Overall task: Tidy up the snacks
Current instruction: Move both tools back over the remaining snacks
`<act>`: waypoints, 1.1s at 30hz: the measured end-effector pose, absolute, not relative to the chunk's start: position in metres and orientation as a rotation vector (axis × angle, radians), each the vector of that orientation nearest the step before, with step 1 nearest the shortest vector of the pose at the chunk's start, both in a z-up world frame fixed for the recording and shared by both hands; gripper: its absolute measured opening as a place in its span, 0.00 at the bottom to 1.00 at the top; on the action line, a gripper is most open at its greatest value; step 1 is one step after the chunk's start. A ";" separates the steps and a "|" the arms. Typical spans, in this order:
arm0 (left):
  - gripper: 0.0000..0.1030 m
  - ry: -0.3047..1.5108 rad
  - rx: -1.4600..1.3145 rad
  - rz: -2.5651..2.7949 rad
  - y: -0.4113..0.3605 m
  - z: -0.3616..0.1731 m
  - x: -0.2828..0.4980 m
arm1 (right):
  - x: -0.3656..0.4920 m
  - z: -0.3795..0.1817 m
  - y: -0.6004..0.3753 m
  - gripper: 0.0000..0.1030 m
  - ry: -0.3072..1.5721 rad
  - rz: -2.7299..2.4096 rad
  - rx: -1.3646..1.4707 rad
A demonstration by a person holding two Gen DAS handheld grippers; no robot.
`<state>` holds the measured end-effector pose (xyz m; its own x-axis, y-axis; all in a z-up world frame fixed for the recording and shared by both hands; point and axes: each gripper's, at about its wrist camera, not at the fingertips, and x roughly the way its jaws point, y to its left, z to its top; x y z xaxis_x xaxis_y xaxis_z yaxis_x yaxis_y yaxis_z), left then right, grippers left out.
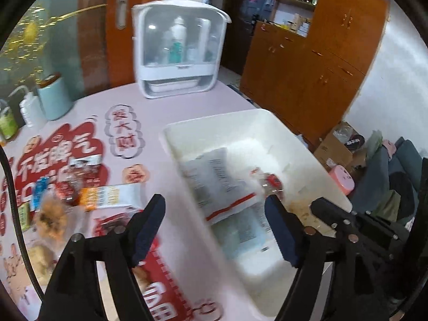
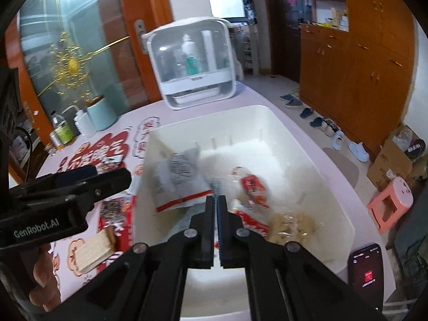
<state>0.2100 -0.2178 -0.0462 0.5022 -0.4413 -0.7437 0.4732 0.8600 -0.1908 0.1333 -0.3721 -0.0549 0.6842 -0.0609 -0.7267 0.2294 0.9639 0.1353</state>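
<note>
While the left gripper (image 1: pixel 214 224) is held with its jaws spread wide and nothing between its pads, a white printed snack bag (image 1: pixel 227 187) is seen just beyond them, lying inside the white bin (image 1: pixel 307 144). The right gripper (image 2: pixel 216 200) is seen clenched, with only a thin slit between its pads; whether the clear film edge at its tips is pinched cannot be told. Just beyond it, a red-and-white snack packet (image 2: pixel 251 184) and a clear bag of pale snacks (image 2: pixel 291 224) are seen in the same bin. More snack packets (image 1: pixel 80 187) are left on the pink worktop (image 1: pixel 187 99) to the bin's left. A phone (image 2: pixel 367 270) lies beside the bin. Farther back, a white organiser case (image 1: pixel 179 50) is stood upright, and wooden cabinets (image 1: pixel 307 67) are seen behind.
</note>
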 end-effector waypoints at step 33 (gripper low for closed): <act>0.82 0.974 -0.071 -0.092 0.059 -0.101 0.228 | 0.176 -0.101 -0.192 0.54 1.080 0.132 0.330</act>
